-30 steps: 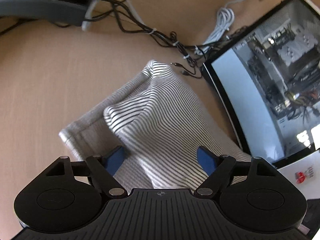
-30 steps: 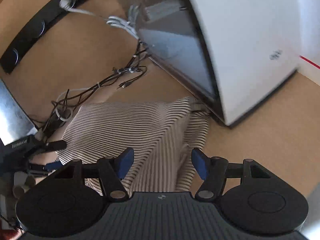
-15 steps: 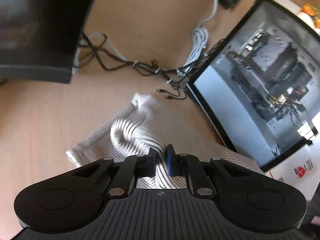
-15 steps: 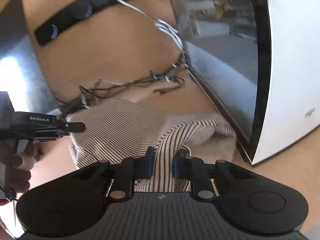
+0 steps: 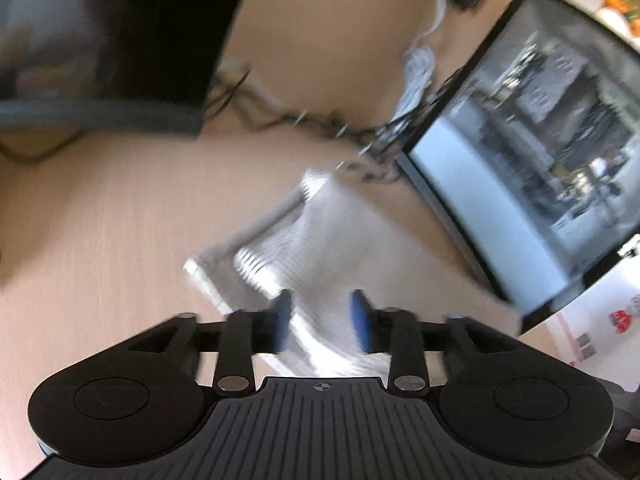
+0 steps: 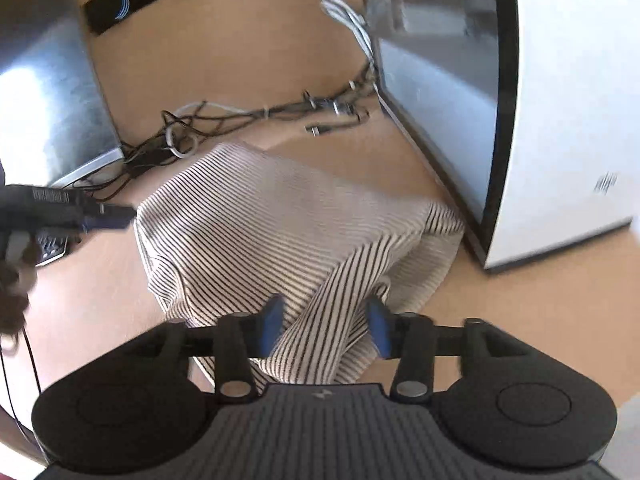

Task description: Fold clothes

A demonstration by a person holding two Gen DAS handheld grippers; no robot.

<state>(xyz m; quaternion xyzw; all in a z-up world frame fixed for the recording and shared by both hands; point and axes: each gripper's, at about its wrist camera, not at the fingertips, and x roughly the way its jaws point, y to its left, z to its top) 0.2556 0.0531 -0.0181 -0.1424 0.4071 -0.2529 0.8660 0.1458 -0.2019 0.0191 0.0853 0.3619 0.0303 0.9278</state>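
Note:
A grey-and-white striped garment lies partly folded on the wooden table, its far corner near the cables. My left gripper hovers over its near edge, blurred. Its jaws are opening, with cloth showing between and below the blue pads, not pinched. In the right wrist view the garment has a raised fold running toward me. My right gripper is also opening, and that fold sits loosely between its pads. The left gripper's blue fingertips touch the garment's left edge.
A glass-sided computer case stands right of the garment, its white panel close to the cloth. A tangle of cables lies behind. A dark monitor and a shiny metal box are at the left. A hand shows.
Both grippers stood open over the garment, pinched it half a second ago, and now have their jaws apart again. Both have lifted a little, and the cloth keeps a raised fold.

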